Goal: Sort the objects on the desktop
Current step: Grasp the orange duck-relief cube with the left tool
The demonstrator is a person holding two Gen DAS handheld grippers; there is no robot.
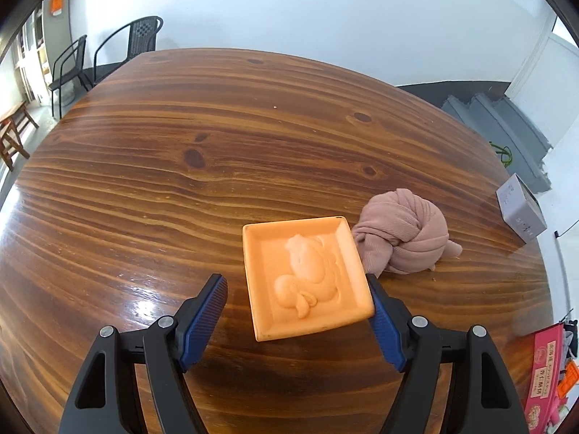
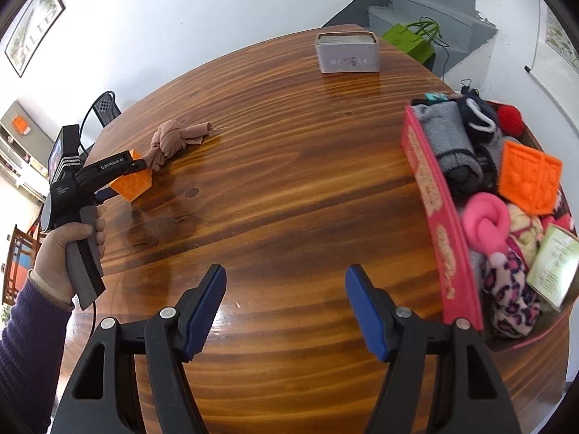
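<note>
An orange square tile (image 1: pixel 307 278) with a raised figure lies on the wooden table (image 1: pixel 181 181) between the jaws of my left gripper (image 1: pixel 295 282). The right pad (image 1: pixel 383 325) touches the tile's right edge, while the left pad (image 1: pixel 206 311) stands clear of it, so the gripper is open. From the right wrist view the tile (image 2: pixel 130 184) looks tilted at the left gripper (image 2: pixel 123 181), which a gloved hand (image 2: pixel 68 249) holds. A knotted beige cloth (image 1: pixel 401 238) (image 2: pixel 170 141) lies just behind the tile. My right gripper (image 2: pixel 286 271) hangs open over bare wood with nothing in it.
A pink box (image 2: pixel 434 195) at the table's right edge holds socks, soft items and another orange tile (image 2: pixel 528 188). A grey tin (image 2: pixel 347 54) (image 1: pixel 521 213) stands at the far edge. Black chairs (image 1: pixel 141 36) and grey stairs (image 1: pixel 506 123) lie beyond the table.
</note>
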